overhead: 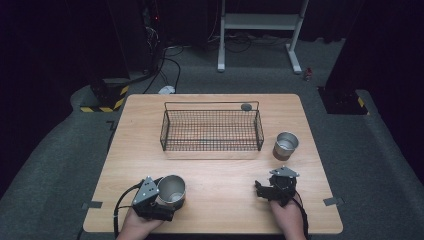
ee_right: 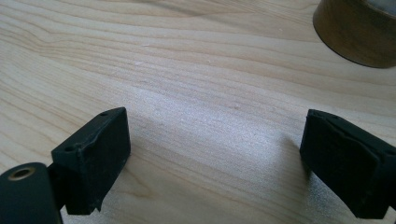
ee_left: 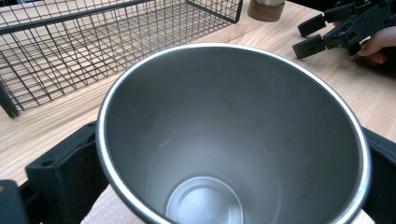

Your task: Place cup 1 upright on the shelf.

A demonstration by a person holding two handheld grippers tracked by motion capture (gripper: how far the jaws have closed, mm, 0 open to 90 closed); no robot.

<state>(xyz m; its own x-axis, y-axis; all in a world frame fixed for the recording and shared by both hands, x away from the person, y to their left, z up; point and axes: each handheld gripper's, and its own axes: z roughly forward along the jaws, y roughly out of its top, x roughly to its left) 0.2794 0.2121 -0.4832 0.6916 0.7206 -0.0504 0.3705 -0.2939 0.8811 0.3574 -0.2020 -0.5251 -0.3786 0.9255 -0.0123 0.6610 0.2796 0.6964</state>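
High view: near the desk's [overhead: 215,200] front edge, toward its left corner, the left claw [overhead: 167,197] has its jaws closed around a steel cup [overhead: 171,190], which stands with its mouth up. The left gripper view looks straight down into that cup [ee_left: 229,140]; its inside is bare, and a black jaw presses against its wall on either side. Also near the front edge, toward the right corner, the right claw [overhead: 261,189] rests low over the bare wood in a person's hand [overhead: 287,212]. The right gripper view shows its jaws spread wide with nothing between them but wood grain, and the base of a second cup [ee_right: 357,32] at the top right. That second cup [overhead: 285,145] stands upright near the desk's right edge, about midway back, just beside the right end of a black wire basket [overhead: 211,131]. The basket sits in the middle of the desk toward the back edge. A small dark round thing [overhead: 246,106] lies behind the basket's far rail.
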